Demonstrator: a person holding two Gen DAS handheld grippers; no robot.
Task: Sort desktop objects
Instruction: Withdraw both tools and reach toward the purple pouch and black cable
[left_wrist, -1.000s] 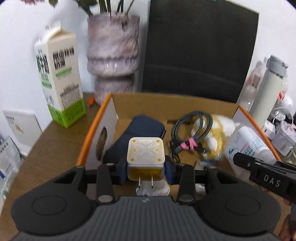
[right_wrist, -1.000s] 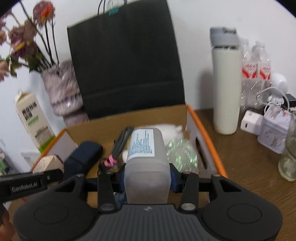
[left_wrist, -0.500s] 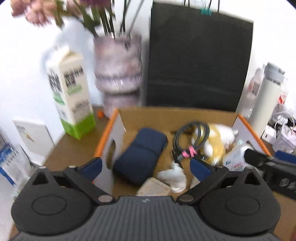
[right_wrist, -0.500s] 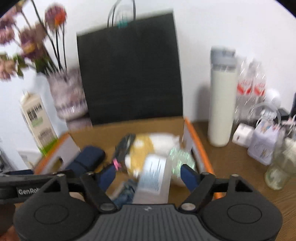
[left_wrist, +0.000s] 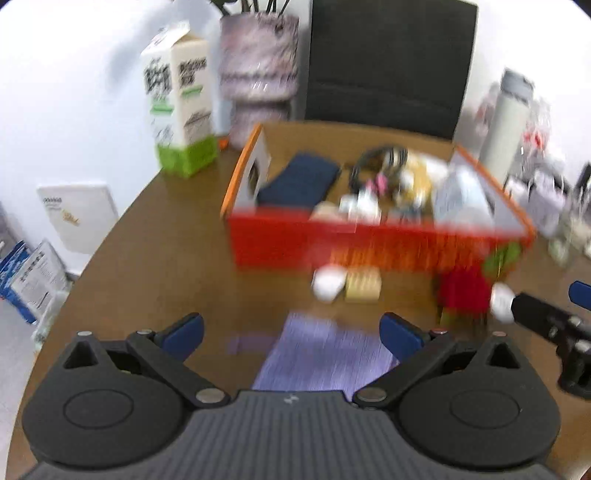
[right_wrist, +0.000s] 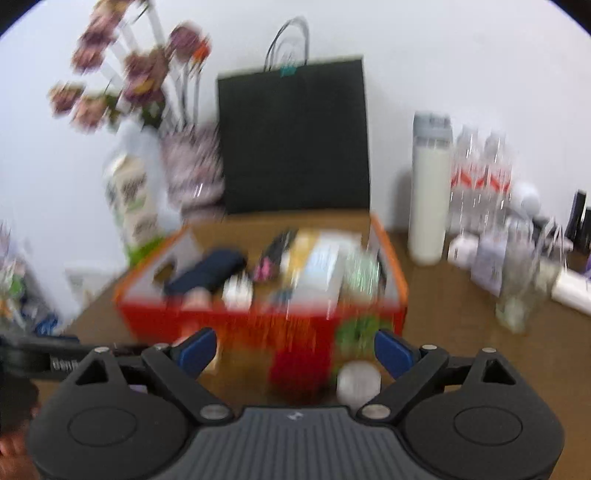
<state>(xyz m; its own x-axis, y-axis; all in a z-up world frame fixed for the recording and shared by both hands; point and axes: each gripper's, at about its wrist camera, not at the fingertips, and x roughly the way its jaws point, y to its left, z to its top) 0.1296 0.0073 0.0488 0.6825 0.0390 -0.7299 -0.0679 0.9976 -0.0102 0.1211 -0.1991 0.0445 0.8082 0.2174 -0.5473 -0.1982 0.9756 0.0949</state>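
Observation:
Both views are motion-blurred. An orange cardboard box (left_wrist: 380, 243) stands on the brown desk, holding a navy pouch (left_wrist: 299, 181), a black cable coil (left_wrist: 380, 162), a white charger cube (left_wrist: 360, 205) and a white bottle (left_wrist: 461, 197). My left gripper (left_wrist: 291, 330) is open and empty, above a purple cloth (left_wrist: 325, 358) in front of the box. My right gripper (right_wrist: 291, 349) is open and empty, above a red object (right_wrist: 299, 369) and a white round thing (right_wrist: 358, 380). A white item (left_wrist: 327, 282) and a tan block (left_wrist: 364, 284) lie before the box.
A milk carton (left_wrist: 181, 107), a vase (left_wrist: 258, 70) and a black paper bag (left_wrist: 388, 62) stand behind the box. A white flask (right_wrist: 428, 188), water bottles (right_wrist: 480, 173), a tin (right_wrist: 487, 258) and a glass jar (right_wrist: 517, 295) crowd the right side.
Both grippers opened, dropped the charger cube and the white bottle into the box, then pulled back and up to the desk area in front of it.

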